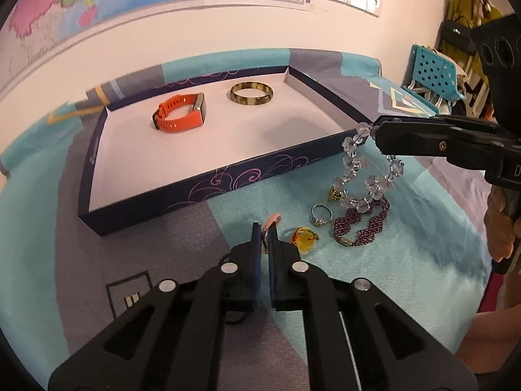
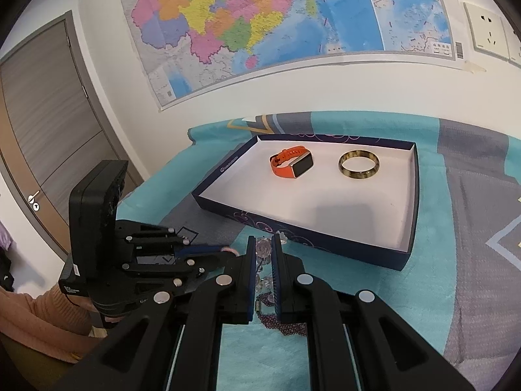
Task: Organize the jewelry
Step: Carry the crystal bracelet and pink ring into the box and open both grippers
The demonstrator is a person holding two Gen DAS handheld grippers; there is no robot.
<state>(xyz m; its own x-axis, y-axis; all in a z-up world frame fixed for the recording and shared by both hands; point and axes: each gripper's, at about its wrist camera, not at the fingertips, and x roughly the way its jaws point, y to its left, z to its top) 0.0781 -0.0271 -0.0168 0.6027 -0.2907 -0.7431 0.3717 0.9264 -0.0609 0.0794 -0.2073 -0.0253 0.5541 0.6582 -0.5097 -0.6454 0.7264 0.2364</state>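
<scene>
Clear crystal beads of the bracelet (image 1: 369, 169) dangle at centre right from the right claw (image 1: 374, 128), pinched near the top; limp, slippery, likely brittle. Left claw (image 1: 264, 231) nips a pink band (image 1: 273, 220), lower centre.

The left gripper (image 1: 264, 228) pinches a small pink thing (image 1: 273, 219), and its fingers hide most of it, so what it is cannot be told. In the right wrist view, the right gripper (image 2: 263, 251) covers most of the clear bead bracelet (image 2: 264, 248) and part of the purple bead bracelet (image 2: 286, 324). The tiny gold piece (image 1: 335, 193) is half hidden behind the clear beads. The writing on the map (image 2: 260, 22) is too small to read.
</scene>
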